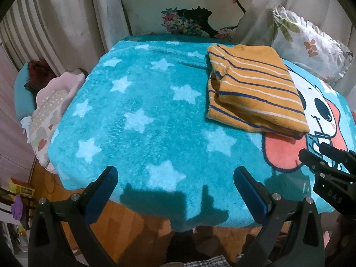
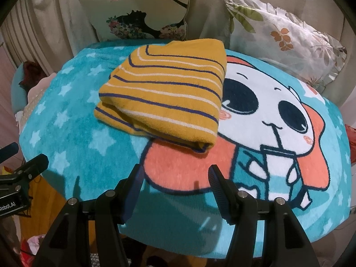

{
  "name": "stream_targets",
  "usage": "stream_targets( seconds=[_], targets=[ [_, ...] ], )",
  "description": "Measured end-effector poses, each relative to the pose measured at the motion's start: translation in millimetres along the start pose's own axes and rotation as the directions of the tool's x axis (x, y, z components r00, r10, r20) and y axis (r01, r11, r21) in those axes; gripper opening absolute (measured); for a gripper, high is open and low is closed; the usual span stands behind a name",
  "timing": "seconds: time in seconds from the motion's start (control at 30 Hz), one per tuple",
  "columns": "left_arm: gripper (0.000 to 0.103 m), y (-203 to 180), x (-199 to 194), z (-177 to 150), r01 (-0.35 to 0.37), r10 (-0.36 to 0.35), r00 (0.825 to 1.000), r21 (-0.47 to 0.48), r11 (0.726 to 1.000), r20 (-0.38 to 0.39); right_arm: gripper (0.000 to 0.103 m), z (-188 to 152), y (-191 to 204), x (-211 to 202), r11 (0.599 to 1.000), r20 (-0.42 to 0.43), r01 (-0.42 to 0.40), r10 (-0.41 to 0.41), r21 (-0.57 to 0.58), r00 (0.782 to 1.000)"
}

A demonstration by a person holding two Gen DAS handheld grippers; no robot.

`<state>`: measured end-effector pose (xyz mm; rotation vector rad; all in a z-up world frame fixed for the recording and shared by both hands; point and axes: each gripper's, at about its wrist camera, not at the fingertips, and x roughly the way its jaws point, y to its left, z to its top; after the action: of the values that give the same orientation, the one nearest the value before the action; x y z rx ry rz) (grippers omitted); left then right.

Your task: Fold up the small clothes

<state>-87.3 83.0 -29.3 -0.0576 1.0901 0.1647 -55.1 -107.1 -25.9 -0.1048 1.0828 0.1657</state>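
Observation:
A small mustard-yellow shirt with blue and white stripes (image 1: 253, 89) lies folded into a compact rectangle on the teal star blanket (image 1: 142, 102). It also shows in the right wrist view (image 2: 164, 93), resting partly on the blanket's cartoon print. My left gripper (image 1: 175, 173) is open and empty above the blanket's near edge, left of the shirt. My right gripper (image 2: 175, 173) is open and empty, just short of the shirt's near corner. The right gripper also shows at the right of the left wrist view (image 1: 311, 155), and the left gripper at the left edge of the right wrist view (image 2: 24, 155).
A cushion with a black silhouette print (image 1: 191, 6) and a leaf-print cushion (image 2: 282, 37) stand against curtains behind the blanket. A pale dotted cushion (image 1: 49, 115) lies at the left edge. Wooden floor (image 1: 124, 222) shows below the blanket's near edge.

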Motion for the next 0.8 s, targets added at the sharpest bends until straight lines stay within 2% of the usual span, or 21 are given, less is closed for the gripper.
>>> stream_targets(
  seconds=[0.27, 0.8],
  targets=[
    [0.103, -2.0, 10.1, -0.1, 0.011, -0.012, 0.999, -0.010, 1.000, -0.033, 0.065, 0.5, -1.5, 9.0, 1.000, -0.022, 0.000, 0.000, -0.008, 1.000],
    [0.103, -12.8, 15.0, 0.5, 0.040, -0.042, 0.998, -0.040, 0.998, -0.056, 0.066, 0.7, -5.1, -2.2, 1.000, 0.008, 0.000, 0.000, -0.028, 1.000]
  ],
)
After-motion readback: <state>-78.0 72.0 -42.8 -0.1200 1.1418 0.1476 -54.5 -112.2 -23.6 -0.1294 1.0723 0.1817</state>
